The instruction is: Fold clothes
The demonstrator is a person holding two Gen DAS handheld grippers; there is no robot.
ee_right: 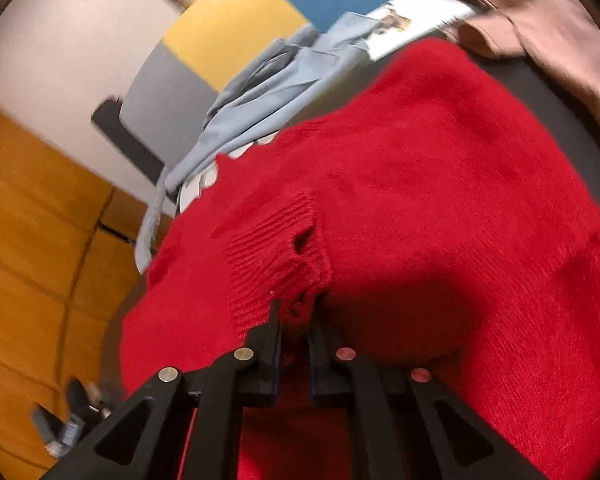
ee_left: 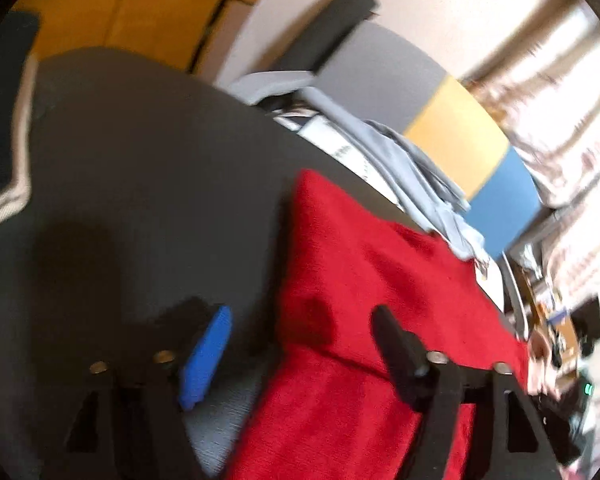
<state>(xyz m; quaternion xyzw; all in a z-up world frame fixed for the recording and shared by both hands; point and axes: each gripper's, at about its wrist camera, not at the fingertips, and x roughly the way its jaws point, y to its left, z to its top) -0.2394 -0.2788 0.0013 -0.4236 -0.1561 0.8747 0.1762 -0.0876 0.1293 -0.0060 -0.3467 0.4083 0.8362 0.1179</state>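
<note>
1. Nearest in the right wrist view, low centre of the frame, my right gripper (ee_right: 298, 314) was pinched tight on a ribbed edge (ee_right: 276, 252) of the red knit sweater (ee_right: 440, 184), the knit bunched between its two black fingers.
2. In the left wrist view my left gripper (ee_left: 300, 344) stood wide apart and held nothing; its blue pad (ee_left: 206, 356) sat lower left over the dark table (ee_left: 140, 152), the other finger over the sweater (ee_left: 360, 280).
3. The sweater lay spread across the table, filling the middle and right of both frames.
4. I judged a fold was in hand. To do it well I would keep the ribbed edge clamped, carry it low and level so the knit did not stretch, and use the free left gripper to steady the cloth.
5. Beyond, a light blue garment (ee_right: 268, 92) lay crumpled at the table's far edge, upper centre; a pink one (ee_right: 540, 20) showed upper right.
</note>
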